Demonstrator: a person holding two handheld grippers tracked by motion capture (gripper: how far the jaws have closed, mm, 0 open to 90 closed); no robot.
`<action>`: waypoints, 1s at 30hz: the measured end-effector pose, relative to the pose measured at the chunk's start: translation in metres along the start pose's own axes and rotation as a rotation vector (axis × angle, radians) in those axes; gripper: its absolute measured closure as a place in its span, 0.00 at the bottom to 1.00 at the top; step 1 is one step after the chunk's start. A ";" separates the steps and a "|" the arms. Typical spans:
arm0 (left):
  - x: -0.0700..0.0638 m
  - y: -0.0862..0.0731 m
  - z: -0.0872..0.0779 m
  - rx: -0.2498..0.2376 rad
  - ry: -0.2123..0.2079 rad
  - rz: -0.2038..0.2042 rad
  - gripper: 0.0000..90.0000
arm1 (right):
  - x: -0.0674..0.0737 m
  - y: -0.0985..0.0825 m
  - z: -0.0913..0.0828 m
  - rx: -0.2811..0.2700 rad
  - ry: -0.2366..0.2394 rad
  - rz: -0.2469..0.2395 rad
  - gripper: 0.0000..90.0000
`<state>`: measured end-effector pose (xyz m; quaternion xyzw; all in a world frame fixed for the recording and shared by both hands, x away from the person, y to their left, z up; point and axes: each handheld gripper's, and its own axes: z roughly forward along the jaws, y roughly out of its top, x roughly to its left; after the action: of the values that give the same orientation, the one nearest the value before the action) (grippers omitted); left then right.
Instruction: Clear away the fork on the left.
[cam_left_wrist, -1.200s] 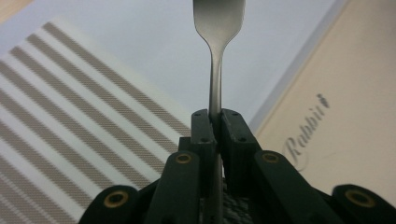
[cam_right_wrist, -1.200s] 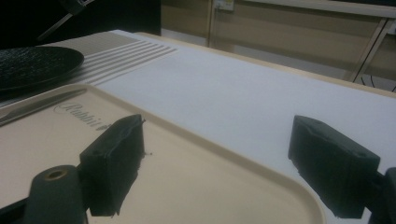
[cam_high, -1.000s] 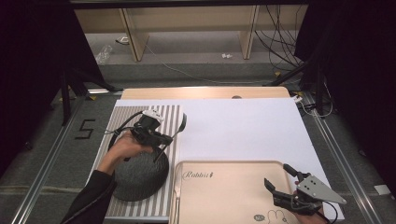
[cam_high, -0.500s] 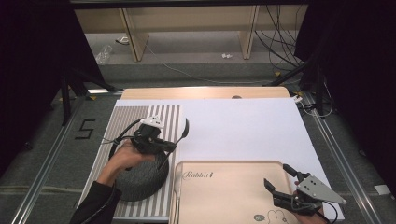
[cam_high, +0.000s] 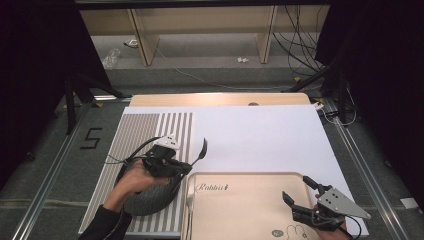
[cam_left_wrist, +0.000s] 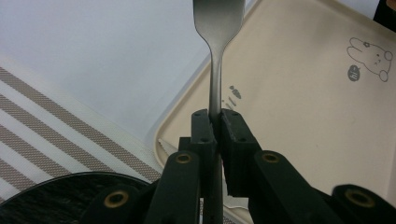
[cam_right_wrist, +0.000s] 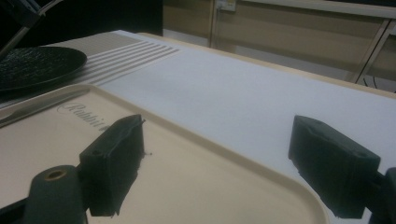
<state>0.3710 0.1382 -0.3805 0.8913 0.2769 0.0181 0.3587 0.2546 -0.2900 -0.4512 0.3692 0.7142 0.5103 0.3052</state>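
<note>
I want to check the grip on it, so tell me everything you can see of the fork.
The fork is plain grey metal with a matte sheen: a slim, flat handle widening into the head, whose tines run out of the left gripper view. The left gripper is shut on its handle, pads pressing both sides. In the high view the fork sticks out beyond the jaws, lifted over the white mat beside the beige tray, touching nothing else.

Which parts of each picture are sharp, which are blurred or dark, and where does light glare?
High view: evenly lit table, black surroundings. Left gripper view: the fork gleams, its handle clamped in the left gripper; the near jaw bases blur. Right gripper view: the open right gripper looks soft, the tray dim.
</note>
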 end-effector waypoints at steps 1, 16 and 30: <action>-0.002 0.000 0.002 0.002 -0.003 0.002 0.93 | 0.000 0.000 0.000 0.001 0.000 0.000 0.21; -0.034 -0.004 0.018 0.057 -0.083 0.039 0.93 | 0.000 0.000 0.000 0.001 0.000 -0.001 0.21; -0.073 -0.005 0.041 0.144 -0.162 0.078 0.93 | 0.001 0.000 0.000 0.000 0.000 -0.003 0.21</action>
<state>0.3160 0.0781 -0.4018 0.9233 0.2128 -0.0598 0.3140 0.2540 -0.2897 -0.4508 0.3679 0.7148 0.5100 0.3060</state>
